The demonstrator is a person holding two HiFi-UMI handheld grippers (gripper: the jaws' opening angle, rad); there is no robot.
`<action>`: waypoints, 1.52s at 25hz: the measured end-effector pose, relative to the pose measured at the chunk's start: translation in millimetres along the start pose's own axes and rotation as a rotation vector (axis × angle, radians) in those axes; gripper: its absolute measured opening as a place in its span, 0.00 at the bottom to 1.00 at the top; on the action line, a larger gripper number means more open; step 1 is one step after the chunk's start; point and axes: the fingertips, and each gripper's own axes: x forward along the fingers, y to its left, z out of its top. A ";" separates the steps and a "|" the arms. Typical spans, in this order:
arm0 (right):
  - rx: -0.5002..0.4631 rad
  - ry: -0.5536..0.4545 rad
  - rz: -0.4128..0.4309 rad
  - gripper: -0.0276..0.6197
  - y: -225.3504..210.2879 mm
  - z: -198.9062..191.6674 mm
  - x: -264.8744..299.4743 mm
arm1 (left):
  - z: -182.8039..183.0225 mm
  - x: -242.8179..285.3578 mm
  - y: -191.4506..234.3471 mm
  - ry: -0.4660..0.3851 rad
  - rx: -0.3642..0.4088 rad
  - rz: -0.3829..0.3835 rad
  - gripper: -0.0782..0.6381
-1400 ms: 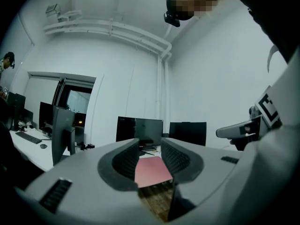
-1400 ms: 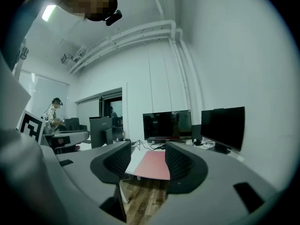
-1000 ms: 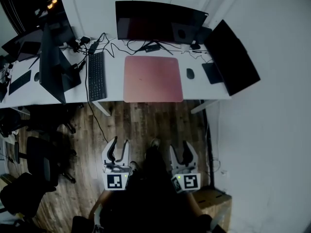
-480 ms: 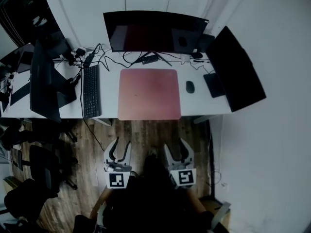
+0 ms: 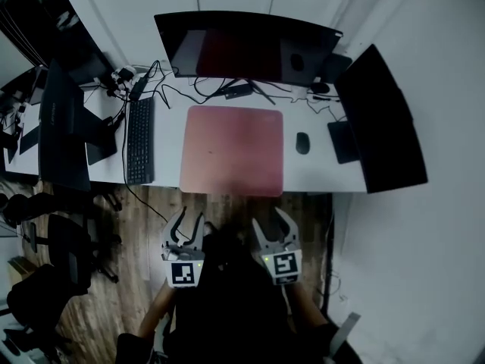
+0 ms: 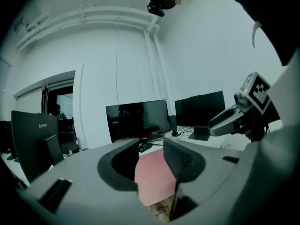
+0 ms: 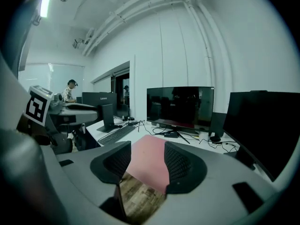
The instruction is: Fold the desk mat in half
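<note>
1. Wooden floor [image 5: 151, 203] shows beneath both tongs, held side by side short of the tabletop [image 5: 163, 161]. The left tongs [image 5: 189, 218], jaws just opened wider, grasp nothing, and the right tongs [image 5: 270, 220] gape just as empty.
2. Pink desk mat [image 5: 233, 150] lies flat and unfolded on the white tabletop, its near edge at the front edge. A keyboard [image 5: 139, 140] sits to its left and a mouse [image 5: 302, 142] to its right, and it touches neither.
3. By its look the mat is a thin, light, limp sheet. It should bend easily, though it may slide on the smooth top. The two near corners, one for each tongs, seem the best hold, since the front edge gives the jaws a way under.
4. Behind the mat, a dark monitor [image 5: 242, 48] and loose cables stand close to its far edge, a likely snag for the fold.
</note>
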 end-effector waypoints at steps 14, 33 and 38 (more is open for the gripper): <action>-0.232 0.308 0.157 0.37 -8.9 -99.0 88.5 | -108.1 83.0 -34.3 0.258 0.292 -0.244 0.36; -0.648 0.608 0.207 0.36 -14.0 -230.2 175.6 | -274.8 149.2 -52.3 0.555 0.706 -0.486 0.43; -0.746 0.623 0.189 0.36 -19.4 -240.7 189.3 | -285.9 157.5 -47.4 0.579 0.744 -0.473 0.43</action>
